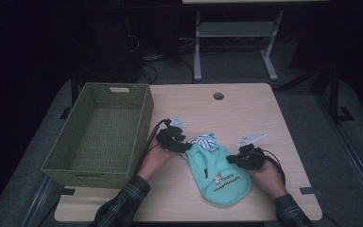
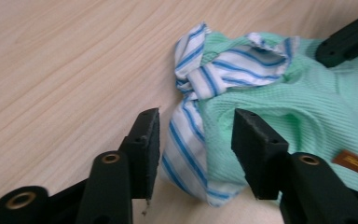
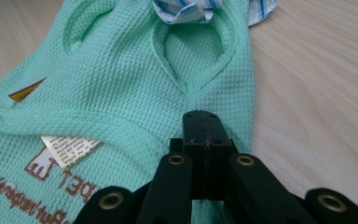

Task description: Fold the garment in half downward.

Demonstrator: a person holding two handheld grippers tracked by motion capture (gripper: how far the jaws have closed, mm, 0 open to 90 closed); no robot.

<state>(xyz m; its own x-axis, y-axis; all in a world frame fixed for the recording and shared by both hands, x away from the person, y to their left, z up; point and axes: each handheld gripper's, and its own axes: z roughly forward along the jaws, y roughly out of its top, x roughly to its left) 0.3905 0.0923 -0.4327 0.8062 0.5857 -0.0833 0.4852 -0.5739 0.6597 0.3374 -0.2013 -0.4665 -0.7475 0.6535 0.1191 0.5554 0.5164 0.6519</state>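
Small mint-green waffle-knit garment (image 1: pixel 220 174) lies flat on the wooden tabletop (image 1: pixel 246 106), near the front edge, between the person's two hands. Striped blue-and-white collar (image 1: pixel 204 142) bunched at its far end, pointing away from the person. Brown printed lettering and a small sewn label on the green fabric.

Left gripper (image 1: pixel 185 147) sits at the garment's left edge by the collar. Its jaws stand apart, straddling the striped fabric and the green hem; pads clear of the cloth on both sides in the left gripper view.

Right gripper (image 1: pixel 231 160) rests on the garment's right edge. Jaws pressed fully together at the green fabric near an armhole; whether cloth is pinched between the pads I cannot tell.

Green woven basket (image 1: pixel 86 166) stands on the tabletop's left side, well apart from the garment.
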